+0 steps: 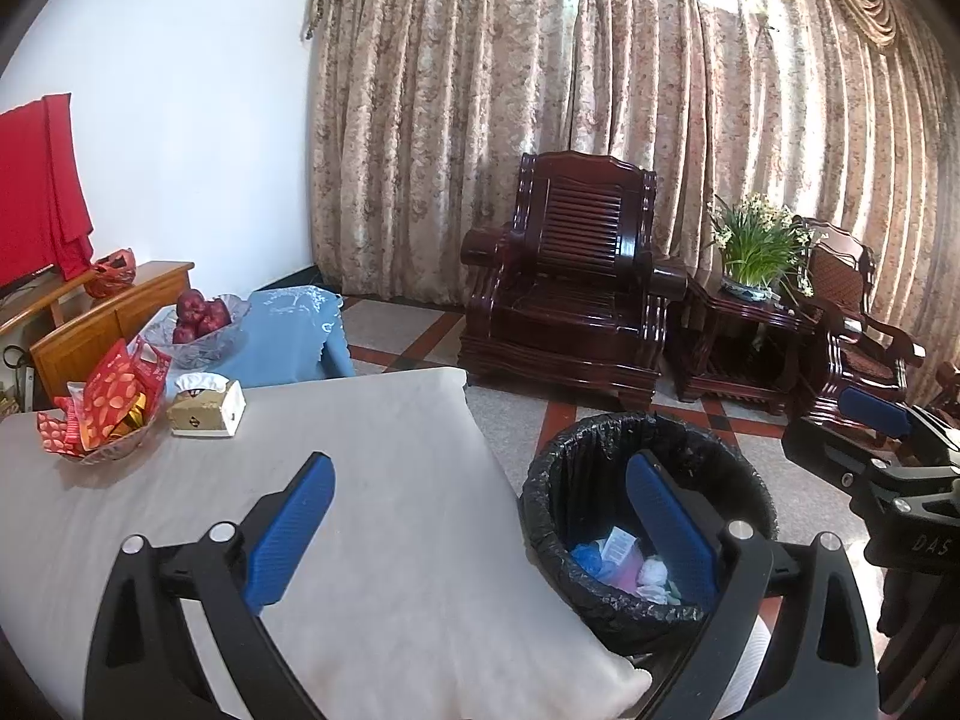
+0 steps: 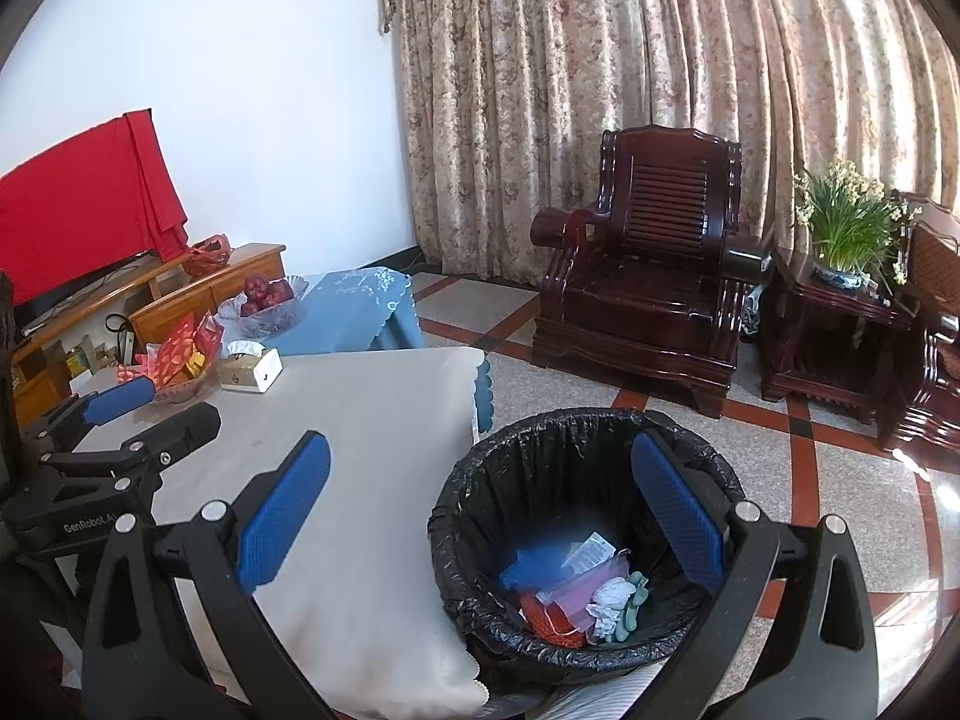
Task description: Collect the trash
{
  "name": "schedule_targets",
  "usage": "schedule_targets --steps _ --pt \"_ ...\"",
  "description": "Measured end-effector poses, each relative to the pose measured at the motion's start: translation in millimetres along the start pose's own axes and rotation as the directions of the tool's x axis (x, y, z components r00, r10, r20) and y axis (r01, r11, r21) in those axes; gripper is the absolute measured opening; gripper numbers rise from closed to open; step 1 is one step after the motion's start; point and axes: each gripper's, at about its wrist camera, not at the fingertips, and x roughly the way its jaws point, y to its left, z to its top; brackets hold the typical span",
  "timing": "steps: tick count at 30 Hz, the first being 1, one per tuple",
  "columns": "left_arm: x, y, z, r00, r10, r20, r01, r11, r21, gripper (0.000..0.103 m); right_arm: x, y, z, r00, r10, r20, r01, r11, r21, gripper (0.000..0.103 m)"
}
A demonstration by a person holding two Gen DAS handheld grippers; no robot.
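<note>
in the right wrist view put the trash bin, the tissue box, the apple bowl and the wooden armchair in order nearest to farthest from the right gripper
From the right gripper:
1. Trash bin, right under its fingers, beside the table.
2. Tissue box, far left on the table.
3. Apple bowl, behind the box on the blue cloth.
4. Wooden armchair, across the floor by the curtain.

Glossy crinkled plastic bin liner [image 2: 480, 510]
</note>
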Motion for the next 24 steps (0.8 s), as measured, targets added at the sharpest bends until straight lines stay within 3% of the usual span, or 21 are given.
schedule_targets --steps 24 --pt "-0.8 2.0 -0.3 1.0 0.004 -0.002 -0.004 1.0 0.002 0.096 0.5 1.0 -0.9 1.0 0.0 0.0 0.0 1.0 0.0 0.098"
